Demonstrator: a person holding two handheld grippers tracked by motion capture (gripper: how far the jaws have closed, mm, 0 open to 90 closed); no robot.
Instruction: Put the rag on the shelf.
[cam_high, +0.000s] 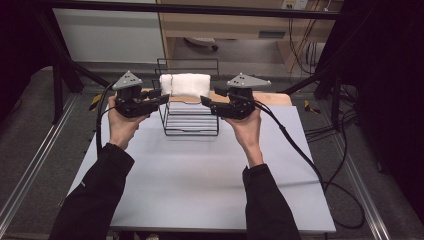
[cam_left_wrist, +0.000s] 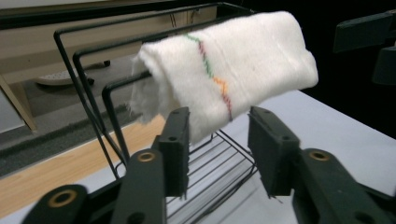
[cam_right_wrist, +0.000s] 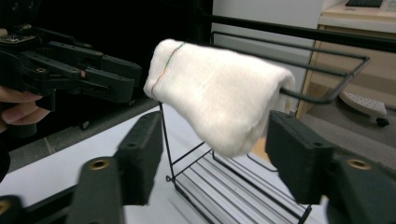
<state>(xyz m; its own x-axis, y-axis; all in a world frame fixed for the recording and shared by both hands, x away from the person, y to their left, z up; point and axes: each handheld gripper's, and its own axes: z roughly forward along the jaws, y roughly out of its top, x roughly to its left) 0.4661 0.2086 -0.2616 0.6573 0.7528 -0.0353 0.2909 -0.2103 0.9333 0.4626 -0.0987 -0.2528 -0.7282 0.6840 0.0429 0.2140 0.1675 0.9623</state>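
Table (cam_high: 200, 175) carried a black wire rack (cam_high: 191, 120) at its far edge, white towel (cam_high: 185, 84) draped over the top rails. Left gripper (cam_high: 161, 97) and right gripper (cam_high: 206, 101) flanked it, jaws open, gripping nothing. Best withdrawn level, clear of cloth. Left gripper view showed coloured stitching (cam_left_wrist: 212, 77); the high view didn't.

Pale grey worktop (cam_high: 200, 175) with a light wooden strip along its far edge, carrying a black wire rack (cam_high: 191, 127) that stands directly on it near the far edge, between the fingers of the left gripper (cam_high: 162, 96) and the right gripper (cam_high: 205, 101). A folded white towel (cam_high: 185, 84) hangs over the rack's upper bars, level with the fingers.
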